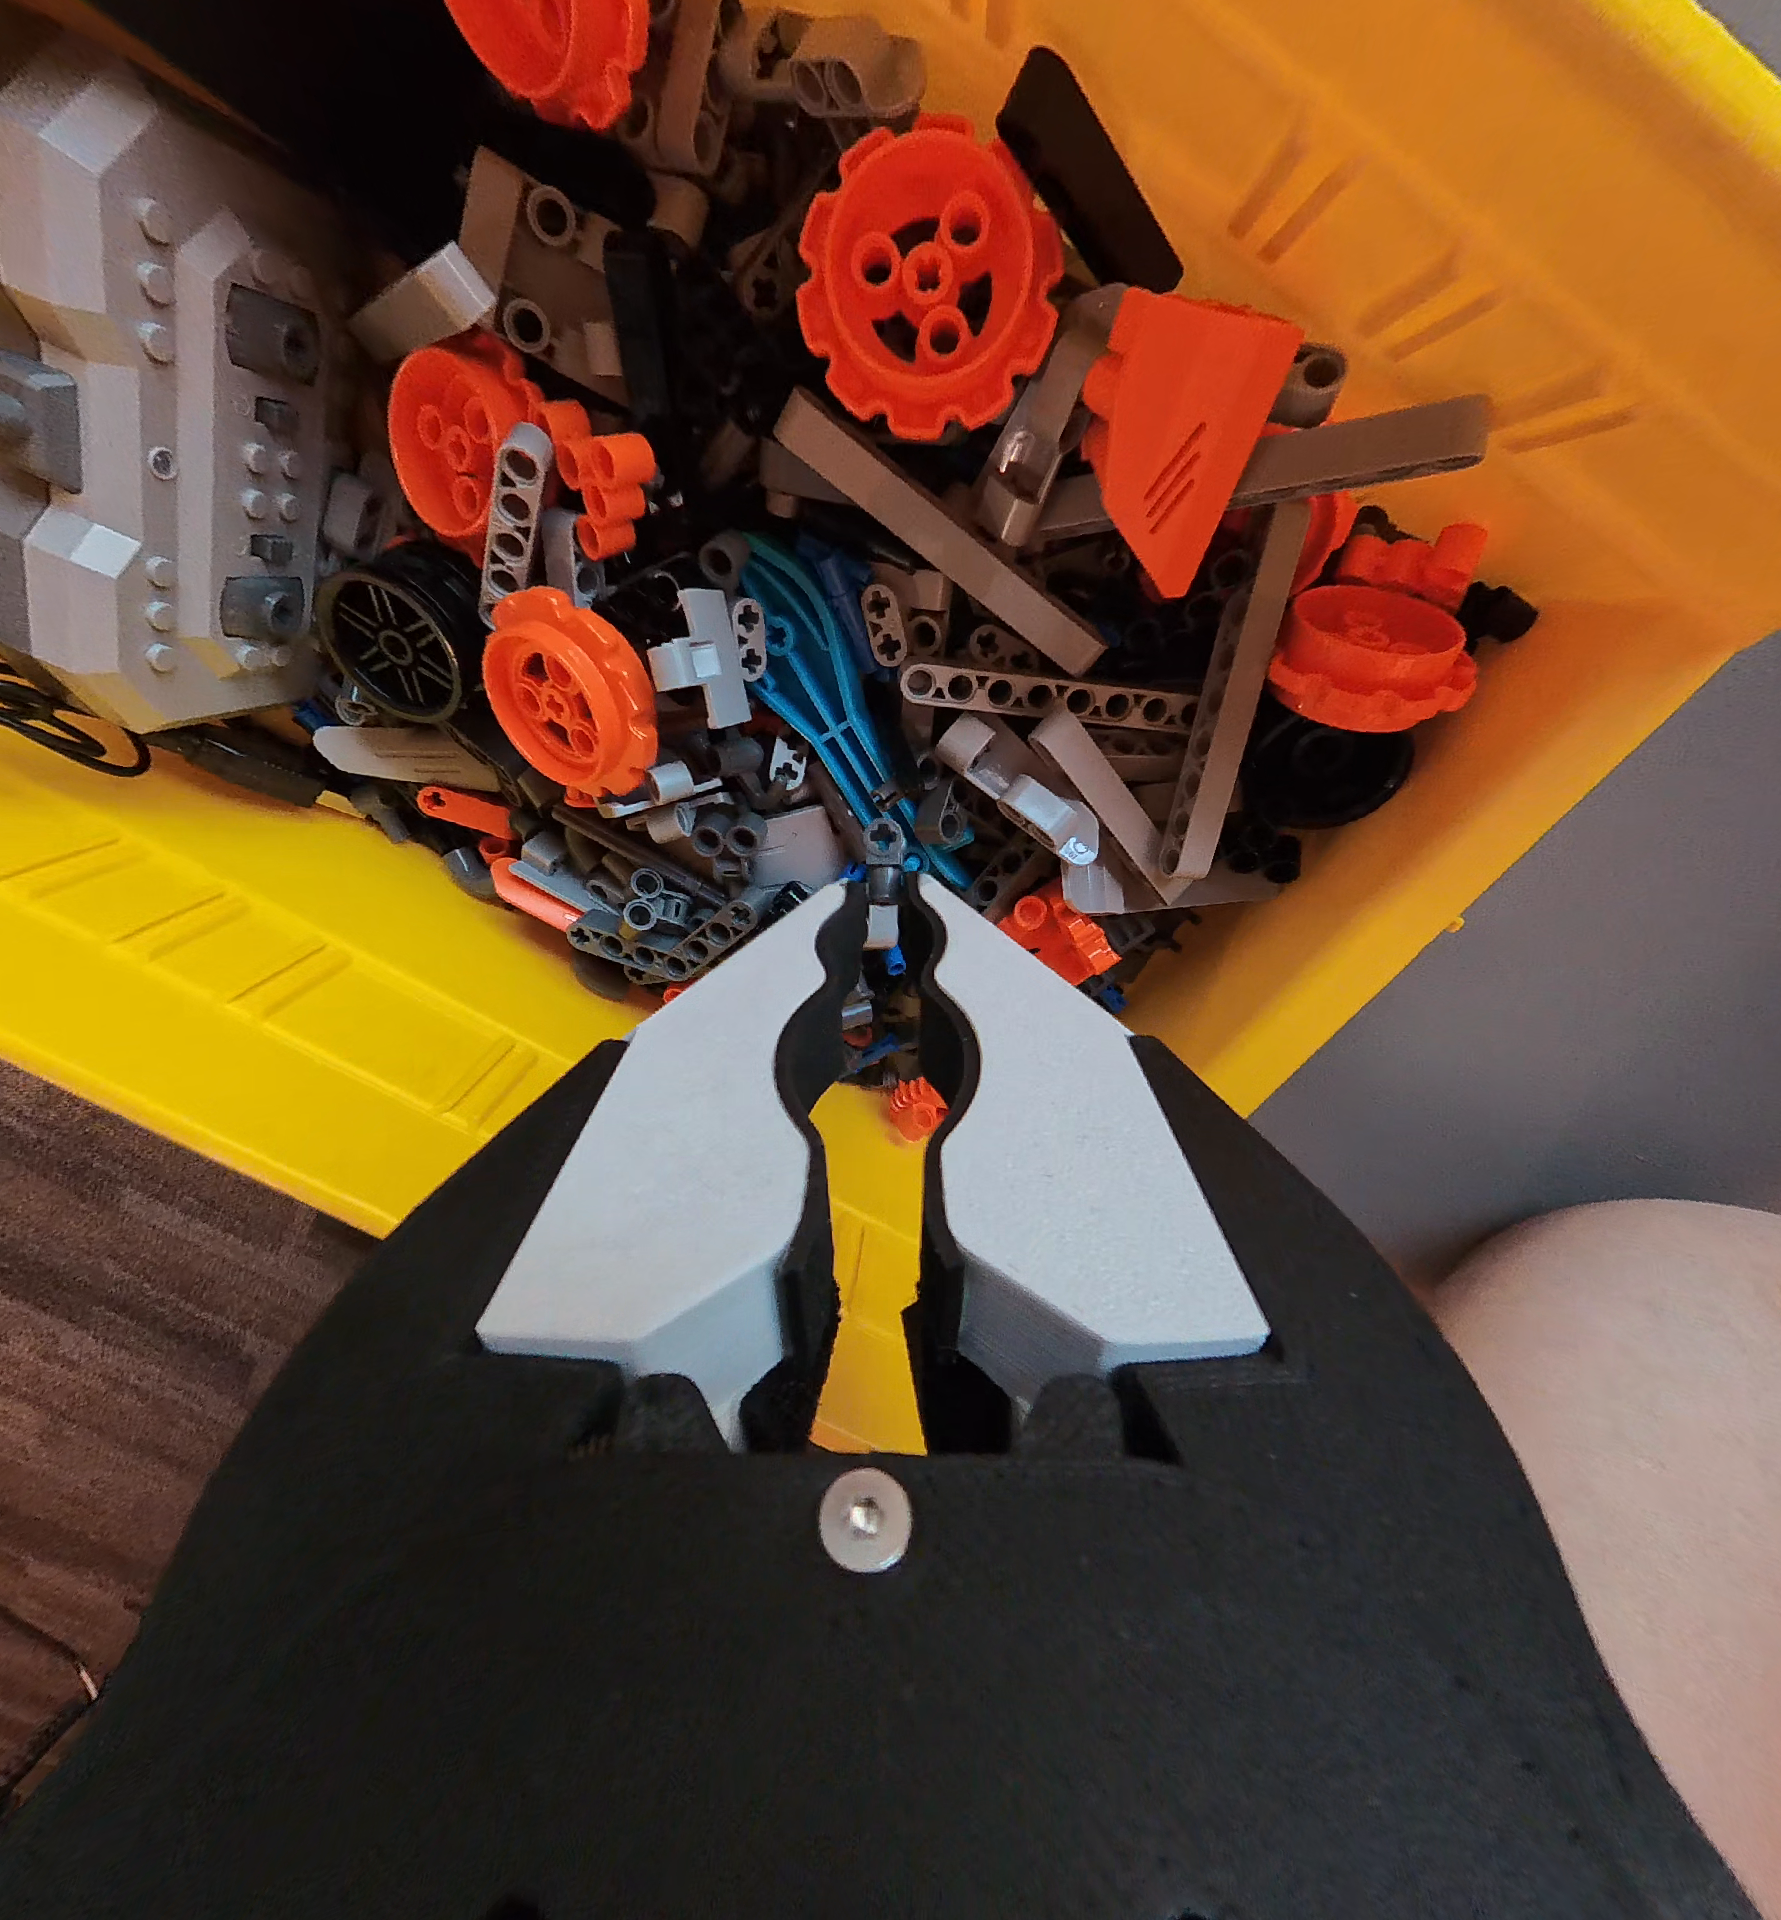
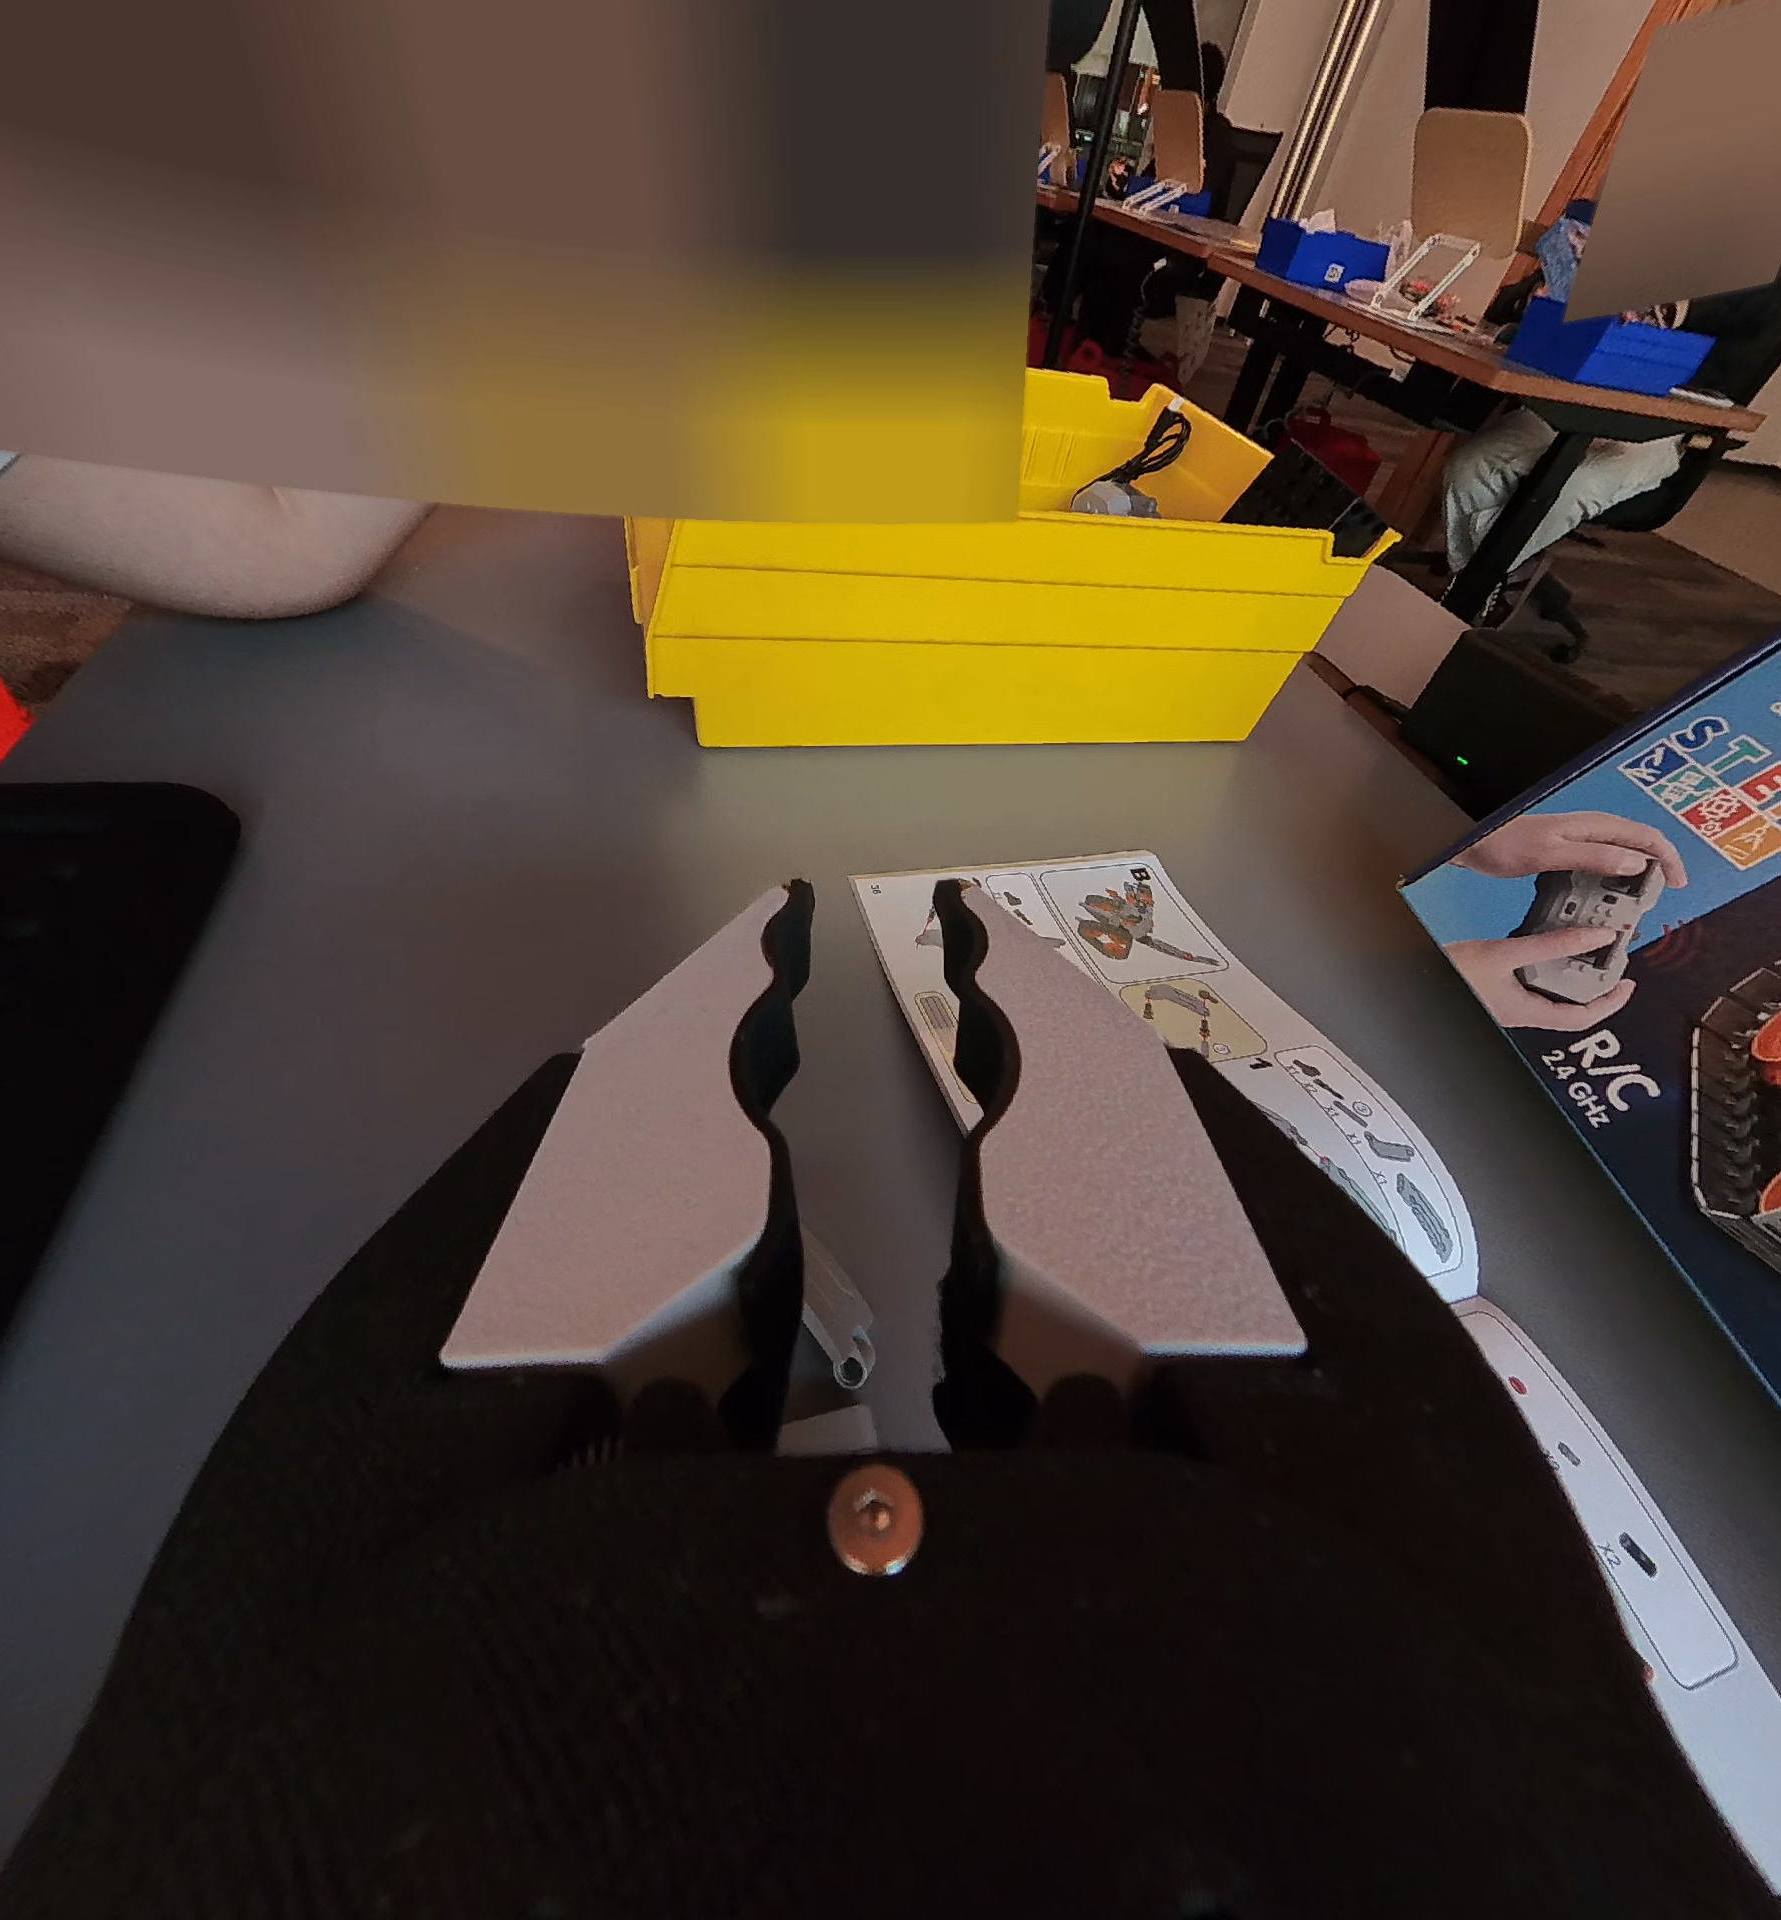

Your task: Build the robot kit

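Observation:
My left gripper [image 1: 884,896] reaches into a yellow bin [image 1: 242,935] and is shut at its tips on a small dark grey pin piece [image 1: 884,847] at the near edge of a pile of building parts. The pile holds orange toothed wheels [image 1: 927,275], grey beams [image 1: 1052,691], a blue curved part [image 1: 824,675] and a grey boxy unit [image 1: 138,416]. My right gripper [image 2: 873,894] is open and empty, low over the grey table [image 2: 450,831]. Its right finger overlaps an instruction booklet [image 2: 1177,997]. A small light grey part [image 2: 842,1340] lies on the table between the fingers' bases.
The yellow bin [image 2: 969,644] stands on the table beyond the right gripper. A printed blue box [image 2: 1696,987] lies to the right, a black flat object [image 2: 34,1039] to the left. A person's arm [image 2: 190,540] rests at the far left. Desks and blue bins stand in the background. One gripper's finger ends stand about 30 cm off the other's.

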`<action>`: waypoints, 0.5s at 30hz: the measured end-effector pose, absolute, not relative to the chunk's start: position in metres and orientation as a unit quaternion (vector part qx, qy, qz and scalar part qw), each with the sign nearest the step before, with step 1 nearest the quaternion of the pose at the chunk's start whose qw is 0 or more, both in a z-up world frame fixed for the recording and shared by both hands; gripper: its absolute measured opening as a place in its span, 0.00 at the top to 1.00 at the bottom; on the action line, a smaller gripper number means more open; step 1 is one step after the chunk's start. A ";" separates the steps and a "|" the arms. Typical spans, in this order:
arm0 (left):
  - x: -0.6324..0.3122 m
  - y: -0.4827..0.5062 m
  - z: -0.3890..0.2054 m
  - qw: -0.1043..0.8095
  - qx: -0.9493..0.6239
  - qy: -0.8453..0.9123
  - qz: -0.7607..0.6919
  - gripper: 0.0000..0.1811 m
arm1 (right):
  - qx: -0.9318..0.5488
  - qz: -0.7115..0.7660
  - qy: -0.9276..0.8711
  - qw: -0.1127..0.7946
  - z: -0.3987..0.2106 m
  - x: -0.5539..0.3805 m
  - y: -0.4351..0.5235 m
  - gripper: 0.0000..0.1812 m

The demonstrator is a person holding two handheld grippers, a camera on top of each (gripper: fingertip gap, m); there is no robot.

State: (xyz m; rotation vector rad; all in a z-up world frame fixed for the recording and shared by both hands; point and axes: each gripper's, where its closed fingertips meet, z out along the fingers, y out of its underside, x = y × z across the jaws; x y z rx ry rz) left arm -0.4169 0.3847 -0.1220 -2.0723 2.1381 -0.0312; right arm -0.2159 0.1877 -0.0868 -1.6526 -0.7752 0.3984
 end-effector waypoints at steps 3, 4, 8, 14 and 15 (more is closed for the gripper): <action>-0.415 0.386 -0.121 0.088 -0.693 0.716 -0.013 0.97 | -0.713 0.172 -0.333 0.593 -0.088 -0.215 0.188 0.87; -0.414 0.385 -0.120 0.088 -0.692 0.717 -0.014 0.97 | -0.713 0.172 -0.333 0.592 -0.088 -0.215 0.188 0.87; -0.416 0.385 -0.121 0.085 -0.691 0.718 -0.010 0.97 | -0.715 0.172 -0.334 0.590 -0.089 -0.215 0.188 0.87; -0.426 0.390 -0.125 0.070 -0.714 0.696 0.002 0.97 | -0.717 0.172 -0.334 0.587 -0.092 -0.214 0.189 0.87; -0.426 0.390 -0.125 0.070 -0.717 0.694 0.000 0.97 | -0.718 0.173 -0.333 0.586 -0.092 -0.214 0.189 0.87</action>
